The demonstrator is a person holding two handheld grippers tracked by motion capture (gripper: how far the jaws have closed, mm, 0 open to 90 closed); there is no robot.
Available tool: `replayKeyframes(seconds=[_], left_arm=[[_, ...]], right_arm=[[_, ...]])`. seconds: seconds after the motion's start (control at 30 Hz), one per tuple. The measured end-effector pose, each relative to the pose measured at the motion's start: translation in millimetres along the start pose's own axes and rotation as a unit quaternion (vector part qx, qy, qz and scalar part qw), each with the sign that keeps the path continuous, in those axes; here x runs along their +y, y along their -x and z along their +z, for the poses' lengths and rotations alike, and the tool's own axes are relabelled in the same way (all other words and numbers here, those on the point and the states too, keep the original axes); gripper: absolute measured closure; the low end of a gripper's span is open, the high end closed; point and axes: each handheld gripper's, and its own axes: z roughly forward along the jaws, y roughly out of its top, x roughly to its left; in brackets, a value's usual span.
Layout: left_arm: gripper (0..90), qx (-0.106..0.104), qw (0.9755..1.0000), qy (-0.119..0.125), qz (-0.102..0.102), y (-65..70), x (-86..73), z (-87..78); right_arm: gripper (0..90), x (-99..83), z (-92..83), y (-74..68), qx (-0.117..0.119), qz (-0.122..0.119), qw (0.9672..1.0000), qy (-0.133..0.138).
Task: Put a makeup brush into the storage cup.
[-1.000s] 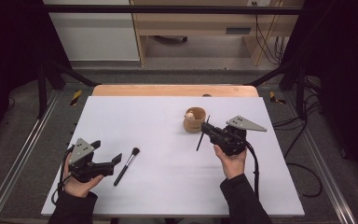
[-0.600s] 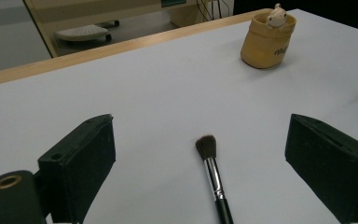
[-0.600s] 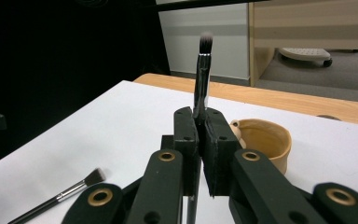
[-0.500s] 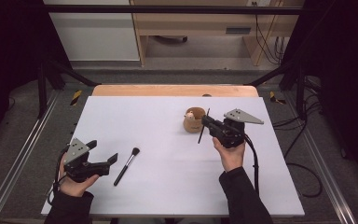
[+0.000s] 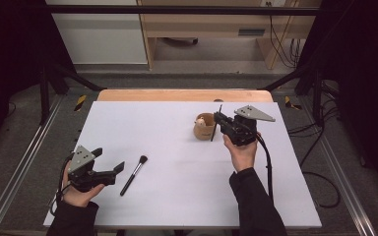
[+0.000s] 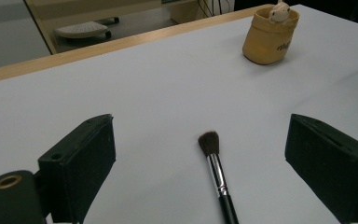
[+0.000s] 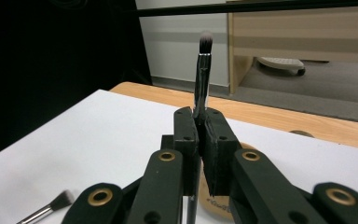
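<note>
White tabletop seen from above, with two hand-held tongs. Right tongs, held above the far right quarter of the tabletop, are clenched on a slim brush: in the right gripper view the two black jaws press together on its metal ferrule, the shaft stands nearly upright between them, and the small rounded tuft points up, clear of the jaws. In the high view the same brush appears as a thin dark stick crossing the tips of the tongs, its lower end just beside a tan cup. The cup stands on the tabletop right of centre, towards the far edge, with a small pale figure sticking out over its rim. Left tongs rest low over the near left corner, released, jaws spread wide with nothing between the pads. A second, larger brush lies flat on the tabletop just ahead of them, between the lines of the two jaws in the left gripper view, touching neither; its dark tuft points towards the far edge and its black handle towards the near edge.
</note>
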Motion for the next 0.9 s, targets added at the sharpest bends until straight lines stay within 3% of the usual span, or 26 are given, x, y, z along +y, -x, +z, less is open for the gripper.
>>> replayKeyframes(seconds=[0.47, 0.9], left_arm=[[8.0, 0.004, 1.0, 0.0, 0.0, -1.6, -0.8, -0.5], [8.0, 0.005, 1.0, 0.002, -0.001, -2.5, -1.2, -1.2]], right_arm=[[85.2, 8.7, 20.3, 15.4, -0.024, 0.004, 0.9997, -0.001], [85.2, 12.5, 40.6, 18.9, -0.038, 0.004, 0.9993, 0.0]])
